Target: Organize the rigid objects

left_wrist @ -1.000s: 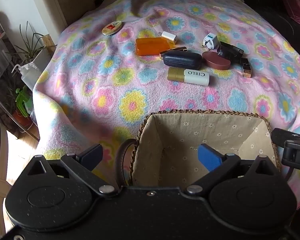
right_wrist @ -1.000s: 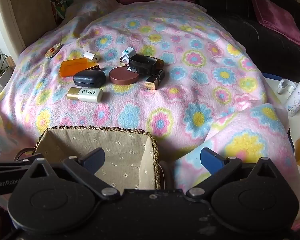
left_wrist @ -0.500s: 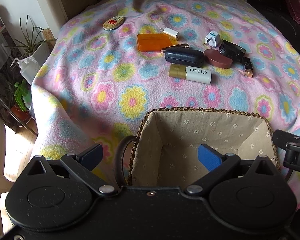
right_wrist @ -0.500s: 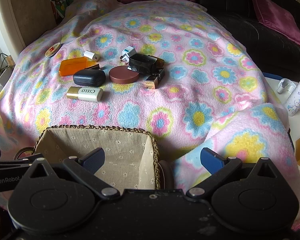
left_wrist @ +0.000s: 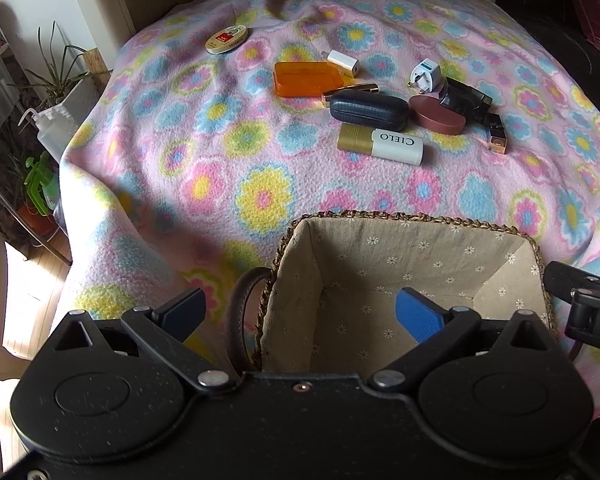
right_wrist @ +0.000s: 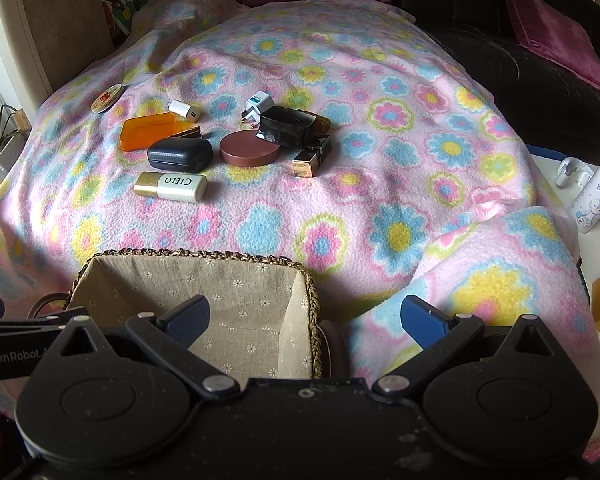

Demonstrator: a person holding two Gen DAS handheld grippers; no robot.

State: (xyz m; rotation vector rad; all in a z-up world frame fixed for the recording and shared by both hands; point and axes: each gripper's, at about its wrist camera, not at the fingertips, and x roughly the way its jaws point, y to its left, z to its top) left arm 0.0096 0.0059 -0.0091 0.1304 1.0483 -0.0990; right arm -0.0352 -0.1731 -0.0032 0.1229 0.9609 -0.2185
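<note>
A woven basket [left_wrist: 404, 220] [right_wrist: 196, 257] with flowered cloth lining stands empty at the near edge of a flowered blanket. Farther off lie several small objects: an orange case [left_wrist: 306, 79] [right_wrist: 148, 131], a dark glasses case [left_wrist: 369, 106] [right_wrist: 180, 155], a white and gold CIELO bottle [left_wrist: 381, 145] [right_wrist: 171, 186], a brown round compact [left_wrist: 437, 115] [right_wrist: 250, 149], a white plug [left_wrist: 424, 74] [right_wrist: 258, 105], a black box [right_wrist: 290, 126], a gold lipstick [right_wrist: 312, 158]. My left gripper [left_wrist: 300, 310] is open over the basket's left wall. My right gripper [right_wrist: 305, 316] is open over its right wall.
A round tin [left_wrist: 227, 39] [right_wrist: 107, 98] and a small white charger [left_wrist: 342, 62] [right_wrist: 184, 111] lie at the far left. Potted plants [left_wrist: 52, 84] stand left of the bed. A dark sofa with purple cushions [right_wrist: 556, 28] and a white bottle [right_wrist: 596, 192] are on the right.
The left wrist view has shifted a little, so the objects sit lower in the frame. Both grippers stay open. No object has moved.
</note>
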